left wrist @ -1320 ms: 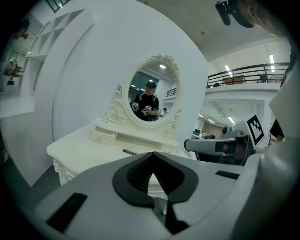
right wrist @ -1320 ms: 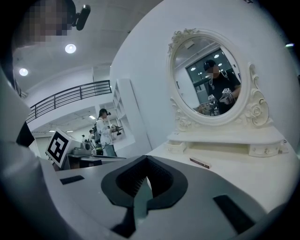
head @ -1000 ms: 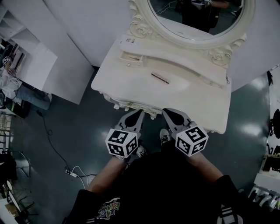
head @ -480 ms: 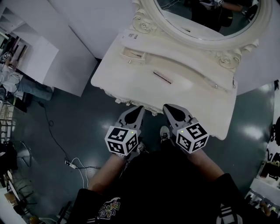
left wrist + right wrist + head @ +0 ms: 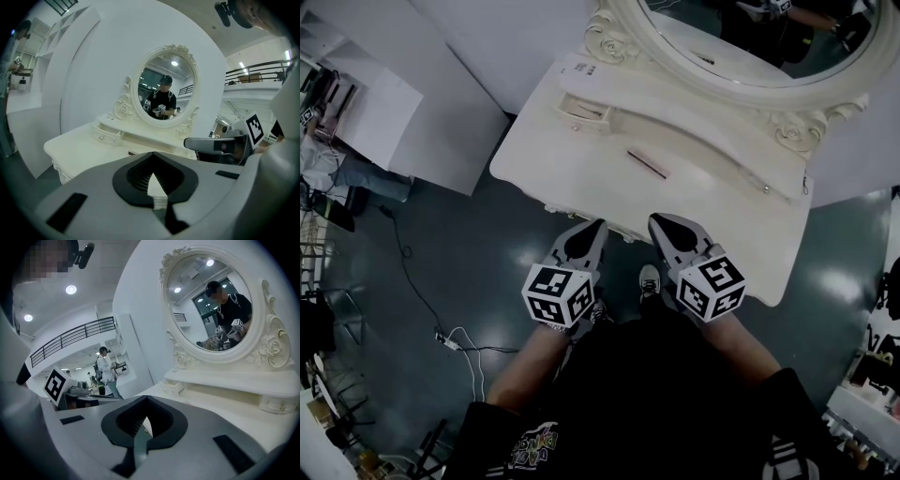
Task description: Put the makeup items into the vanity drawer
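The left tool and the right tool are both closed and empty. They are held side by side at the near edge of the tabletop, apparently poised for a first reach. A slim makeup stick lies flat near the tabletop's middle, well apart from both tools. The small vanity drawer sits toward the back left corner below the mirror. It seems pulled slightly out, ready to receive the stick.
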Available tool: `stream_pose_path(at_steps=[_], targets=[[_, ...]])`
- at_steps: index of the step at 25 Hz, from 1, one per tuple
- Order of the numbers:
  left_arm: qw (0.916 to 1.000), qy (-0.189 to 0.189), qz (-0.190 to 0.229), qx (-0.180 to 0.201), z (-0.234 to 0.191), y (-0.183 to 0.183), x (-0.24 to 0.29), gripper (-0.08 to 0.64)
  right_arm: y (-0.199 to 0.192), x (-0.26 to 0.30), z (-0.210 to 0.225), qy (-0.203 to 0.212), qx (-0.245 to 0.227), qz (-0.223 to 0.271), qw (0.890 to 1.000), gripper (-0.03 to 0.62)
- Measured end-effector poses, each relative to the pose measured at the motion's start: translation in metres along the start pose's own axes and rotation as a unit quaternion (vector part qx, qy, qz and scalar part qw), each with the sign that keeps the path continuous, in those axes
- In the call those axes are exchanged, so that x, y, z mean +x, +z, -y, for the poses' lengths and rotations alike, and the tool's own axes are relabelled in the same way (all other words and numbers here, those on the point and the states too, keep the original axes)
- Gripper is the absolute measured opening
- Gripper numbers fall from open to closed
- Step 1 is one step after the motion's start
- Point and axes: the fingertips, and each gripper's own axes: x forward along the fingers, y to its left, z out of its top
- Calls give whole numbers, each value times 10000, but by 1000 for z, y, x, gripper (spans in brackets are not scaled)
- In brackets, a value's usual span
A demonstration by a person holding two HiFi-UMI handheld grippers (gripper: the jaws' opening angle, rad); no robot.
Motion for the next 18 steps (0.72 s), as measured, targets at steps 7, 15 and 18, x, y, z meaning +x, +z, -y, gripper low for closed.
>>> stream_pose_path(at_steps=[7,15,18], targets=[[9999,102,19,-51,4,2,20,0,4,0,20,59,-63,-69,9999,29],[9995,294,48,-89,13,2,44,0,2,-4,50,185,-78,-152,9997,29],[9992,389,42,-97,16,2,50,0,1,-4,59,246,-127,-200,9994,29]])
